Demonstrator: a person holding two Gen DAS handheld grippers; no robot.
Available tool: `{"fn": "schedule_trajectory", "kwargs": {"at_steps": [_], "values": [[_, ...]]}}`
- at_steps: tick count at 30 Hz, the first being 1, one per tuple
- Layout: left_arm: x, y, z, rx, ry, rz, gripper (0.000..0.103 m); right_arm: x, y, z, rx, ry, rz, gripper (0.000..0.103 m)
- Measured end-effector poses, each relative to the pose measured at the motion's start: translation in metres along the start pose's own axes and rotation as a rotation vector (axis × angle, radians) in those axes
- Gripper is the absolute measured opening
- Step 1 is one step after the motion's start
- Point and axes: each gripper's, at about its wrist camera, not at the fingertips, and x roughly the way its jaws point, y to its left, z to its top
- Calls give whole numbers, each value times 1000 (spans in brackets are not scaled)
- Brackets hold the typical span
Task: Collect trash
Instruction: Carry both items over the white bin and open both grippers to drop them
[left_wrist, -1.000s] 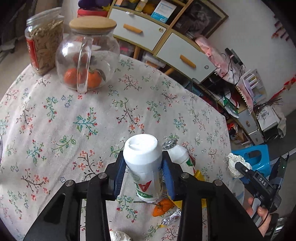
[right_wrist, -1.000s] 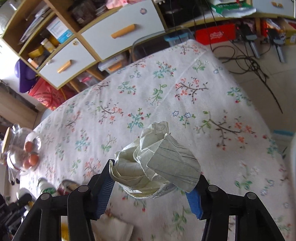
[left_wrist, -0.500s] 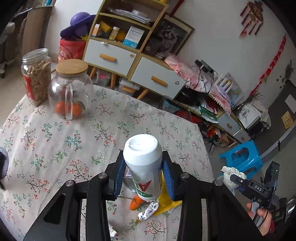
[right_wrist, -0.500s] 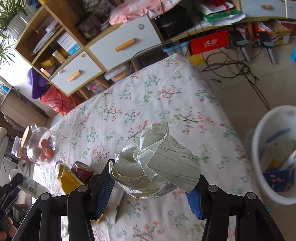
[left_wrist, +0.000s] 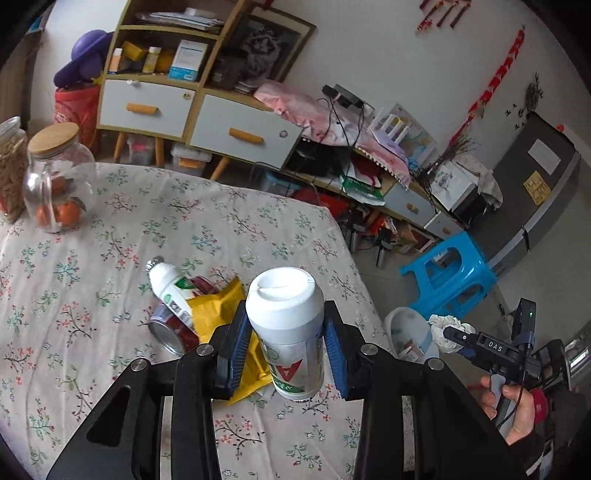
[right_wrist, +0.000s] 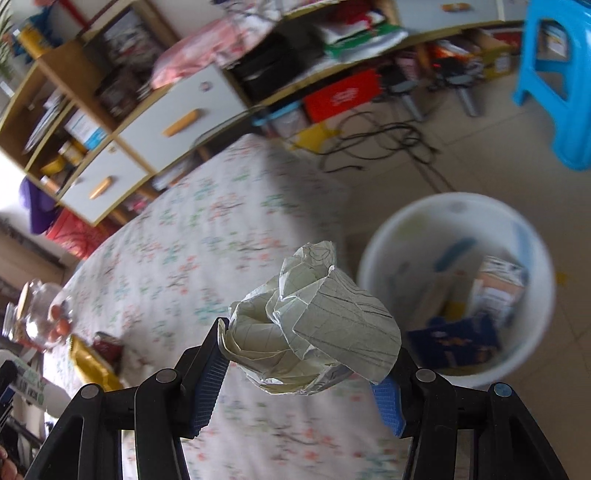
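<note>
While the left gripper (left_wrist: 288, 347) clamps an upright white bottle (left_wrist: 286, 328) above the table (left_wrist: 92, 266), the right gripper (right_wrist: 299, 365), pinching a crumpled paper ball (right_wrist: 310, 332), hangs nearer the white bin (right_wrist: 458, 284), which sits on the floor ahead and to its right.

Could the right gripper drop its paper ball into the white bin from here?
Probably yes. The right gripper holds the crumpled paper above the table edge, and the open white bin stands on the floor just beyond, nothing between.
</note>
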Motion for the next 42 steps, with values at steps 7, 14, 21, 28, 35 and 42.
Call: {"fn": "schedule_trajectory", "kwargs": {"at_steps": [7,14,21,28,35,42], "values": [[35,-48,-8,76,66,-41,40,-8,-56,8,86,-3,-64,62],[75,-102,-15,131,110,-100,40,-6,-95,18,159,11,-68,73],[122,-155,-24,174,140,-151,40,-17,-113,19,165,5,-120,79],[171,-207,-35,235,147,-186,40,-36,-126,9,156,0,-144,80],[203,-239,-46,310,134,-191,40,-49,-132,2,123,-14,-161,80],[222,-257,-45,328,121,-217,41,-50,-136,1,127,-11,-164,80]]}}
